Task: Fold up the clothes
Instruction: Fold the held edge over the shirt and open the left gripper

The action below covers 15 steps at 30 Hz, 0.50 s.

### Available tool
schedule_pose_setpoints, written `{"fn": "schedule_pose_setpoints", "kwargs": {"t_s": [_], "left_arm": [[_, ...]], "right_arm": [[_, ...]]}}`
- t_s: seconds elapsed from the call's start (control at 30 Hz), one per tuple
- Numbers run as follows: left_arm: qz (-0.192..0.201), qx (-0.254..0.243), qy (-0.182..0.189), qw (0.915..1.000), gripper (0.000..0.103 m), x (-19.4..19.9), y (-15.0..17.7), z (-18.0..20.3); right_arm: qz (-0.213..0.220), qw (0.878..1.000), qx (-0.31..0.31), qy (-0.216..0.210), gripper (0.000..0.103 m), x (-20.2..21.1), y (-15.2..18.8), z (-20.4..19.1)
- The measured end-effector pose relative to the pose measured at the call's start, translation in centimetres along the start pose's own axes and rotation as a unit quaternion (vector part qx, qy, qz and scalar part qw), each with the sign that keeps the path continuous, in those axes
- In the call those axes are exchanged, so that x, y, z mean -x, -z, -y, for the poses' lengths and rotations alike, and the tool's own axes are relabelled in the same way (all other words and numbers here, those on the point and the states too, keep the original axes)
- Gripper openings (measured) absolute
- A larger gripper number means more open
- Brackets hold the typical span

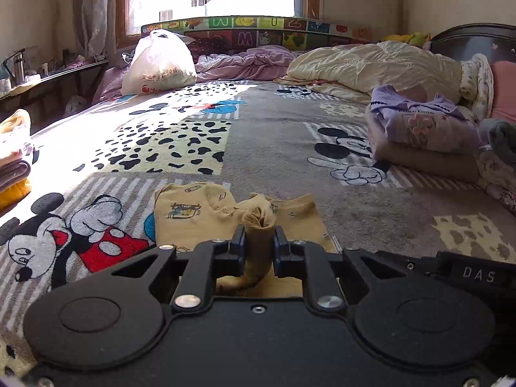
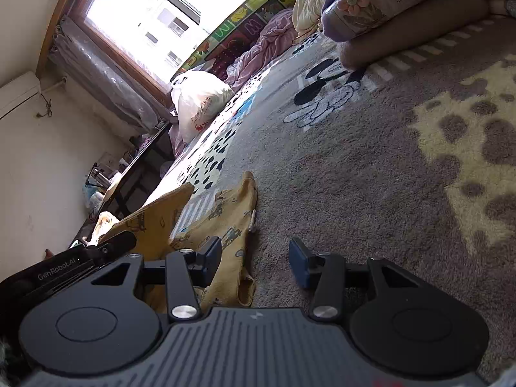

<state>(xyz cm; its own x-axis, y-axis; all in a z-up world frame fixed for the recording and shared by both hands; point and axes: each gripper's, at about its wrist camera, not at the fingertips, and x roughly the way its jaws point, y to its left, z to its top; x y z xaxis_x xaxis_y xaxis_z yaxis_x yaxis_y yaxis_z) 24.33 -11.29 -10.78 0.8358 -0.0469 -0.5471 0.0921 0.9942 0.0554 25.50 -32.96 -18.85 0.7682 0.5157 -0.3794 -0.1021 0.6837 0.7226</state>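
Note:
A yellow printed garment (image 1: 187,213) lies flat on the cartoon-mouse blanket (image 1: 274,148) that covers the bed. My left gripper (image 1: 259,235) is shut on a bunched, rolled-up part of this garment, which stands up between the pads. In the right wrist view the same garment (image 2: 225,225) spreads to the left, one flap lifted toward the left gripper's body (image 2: 80,258). My right gripper (image 2: 258,251) is open. Its left finger hangs over the garment's edge and its right finger over bare blanket, with nothing pinched between the pads.
A stack of folded purple and pink clothes (image 1: 425,135) sits at the right. Another folded pile (image 1: 13,154) is at the left edge. A white plastic bag (image 1: 158,64) and a cream quilt (image 1: 371,64) lie at the far side under the window.

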Motion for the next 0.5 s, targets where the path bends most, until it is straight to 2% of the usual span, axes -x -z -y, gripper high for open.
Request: {"fn": "schedule_pose_setpoints", "kwargs": {"t_s": [0.1, 0.17, 0.23, 0.37, 0.4, 0.47, 0.5], "left_arm": [[-0.031, -0.084, -0.007, 0.9960, 0.014, -1.4, 1.7, 2.2], [-0.029, -0.103, -0.013, 0.9942, 0.014, -1.3, 2.1, 2.5], [-0.023, -0.089, -0.012, 0.9957, 0.013, -1.0, 1.7, 2.1], [0.049, -0.021, -0.017, 0.9984, 0.013, 2.4, -0.5, 1.0], [0.057, -0.015, -0.016, 0.9981, 0.013, 3.0, -0.6, 0.9], [0.046, -0.051, -0.009, 0.9976, 0.013, 2.8, -0.1, 1.9], [0.020, -0.081, 0.008, 0.9965, 0.013, 2.0, 0.7, 2.5]], "right_arm": [[0.005, 1.000, -0.013, -0.002, 0.047, 0.1, -0.4, 0.8], [0.005, 1.000, -0.016, -0.003, 0.047, 0.2, -0.6, 1.2], [0.004, 1.000, -0.018, -0.005, 0.047, 0.1, -0.8, 1.4], [0.005, 1.000, -0.020, -0.010, 0.047, 0.3, -1.1, 1.9], [0.007, 1.000, -0.024, -0.017, 0.047, 0.3, -1.2, 2.0], [0.011, 0.999, -0.032, -0.038, 0.049, 0.5, -1.5, 2.2], [0.010, 0.998, -0.037, -0.055, 0.049, 0.4, -1.6, 2.2]]}}
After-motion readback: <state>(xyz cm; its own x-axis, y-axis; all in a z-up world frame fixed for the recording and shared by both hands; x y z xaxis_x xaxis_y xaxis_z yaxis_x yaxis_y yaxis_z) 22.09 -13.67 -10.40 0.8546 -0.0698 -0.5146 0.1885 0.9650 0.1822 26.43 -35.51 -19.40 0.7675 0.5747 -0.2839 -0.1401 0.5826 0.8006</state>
